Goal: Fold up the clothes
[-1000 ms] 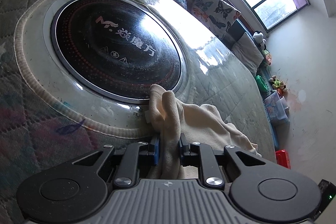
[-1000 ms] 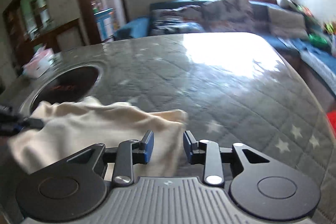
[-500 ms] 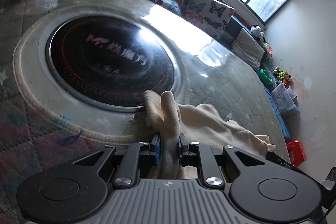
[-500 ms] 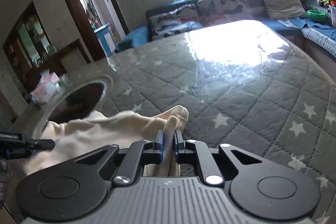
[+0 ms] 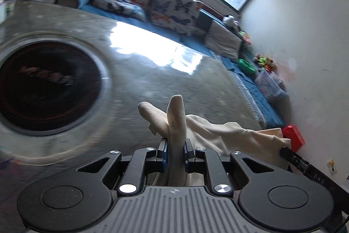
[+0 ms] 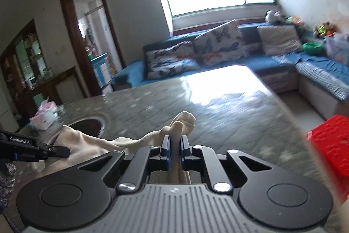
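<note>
Cream garment [image 5: 218, 132]: soft matt cloth, faintly fuzzy, pinched in both grippers. Left gripper [image 5: 174, 154]: matt black plastic arms, blue pads, bright metal screws, ribbed grey body. Right gripper [image 6: 174, 153]: same finish. Table [image 5: 152, 71] ahead of the fingers: quilted star-print cloth under a glossy, glaring clear sheet. Round inset [image 5: 45, 84] left of the left gripper: dark glossy glass, metal rim.

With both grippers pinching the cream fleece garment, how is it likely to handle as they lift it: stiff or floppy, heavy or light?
Probably floppy: the cream fleece garment sags in loose folds between the left gripper and the right gripper. Likely light, since small pinches at its edges seem enough to carry it. Its fuzzy nap suggests it should not slip readily from the closed pads, though the unsupported middle may drag on the quilted grey table cover.
</note>
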A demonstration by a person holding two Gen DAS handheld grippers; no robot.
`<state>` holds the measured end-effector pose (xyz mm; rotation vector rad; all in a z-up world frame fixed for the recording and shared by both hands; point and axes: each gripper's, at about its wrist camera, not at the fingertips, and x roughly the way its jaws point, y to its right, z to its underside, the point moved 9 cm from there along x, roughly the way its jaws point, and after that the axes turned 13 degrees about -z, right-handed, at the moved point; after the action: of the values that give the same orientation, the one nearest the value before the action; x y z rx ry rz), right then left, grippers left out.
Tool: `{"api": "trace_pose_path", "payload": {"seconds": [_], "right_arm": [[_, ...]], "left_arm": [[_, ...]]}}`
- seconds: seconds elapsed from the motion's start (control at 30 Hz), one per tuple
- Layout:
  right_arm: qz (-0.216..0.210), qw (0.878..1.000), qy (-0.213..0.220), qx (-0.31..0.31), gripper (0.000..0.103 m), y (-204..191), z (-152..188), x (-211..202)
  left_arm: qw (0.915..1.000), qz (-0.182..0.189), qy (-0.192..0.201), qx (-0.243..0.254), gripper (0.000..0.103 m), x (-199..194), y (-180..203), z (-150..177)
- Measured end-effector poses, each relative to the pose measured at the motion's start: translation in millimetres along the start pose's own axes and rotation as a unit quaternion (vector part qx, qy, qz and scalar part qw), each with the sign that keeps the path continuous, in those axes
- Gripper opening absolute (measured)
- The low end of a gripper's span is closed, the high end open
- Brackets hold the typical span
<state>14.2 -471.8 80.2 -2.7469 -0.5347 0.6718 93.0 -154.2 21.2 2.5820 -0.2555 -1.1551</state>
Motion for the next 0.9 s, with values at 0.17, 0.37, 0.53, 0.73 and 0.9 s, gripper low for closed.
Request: {"api": "trace_pose_path", "payload": {"seconds": [0.17, 0.37, 0.53, 0.73, 0.9], "right_arm": [[0.042, 0.999, 0.016, -0.006, 0.008, 29, -16, -24], [0.09, 0.996, 0.026, -0.009, 0.008, 67, -27, -40], [0.129, 0.991, 0.017, 0.006, 0.008, 104, -19, -37], [0.166, 0.985, -0.016, 0.048, 0.008, 144, 14, -20], [0.163, 0.986, -0.023, 0.035, 0.01, 145, 15, -14]], "left_arm": [[0.9994, 0.02, -0.004, 0.029, 0.015, 17, 48, 1], [0.9974, 0.032, -0.018, 0.063, 0.015, 41, 91, 7], [0.9957, 0.029, -0.03, 0.083, 0.015, 63, 105, 18], [0.9938, -0.016, -0.053, 0.096, 0.023, 88, 91, 30], [0.9943, -0.039, -0.035, 0.093, 0.037, 85, 77, 17]]}}
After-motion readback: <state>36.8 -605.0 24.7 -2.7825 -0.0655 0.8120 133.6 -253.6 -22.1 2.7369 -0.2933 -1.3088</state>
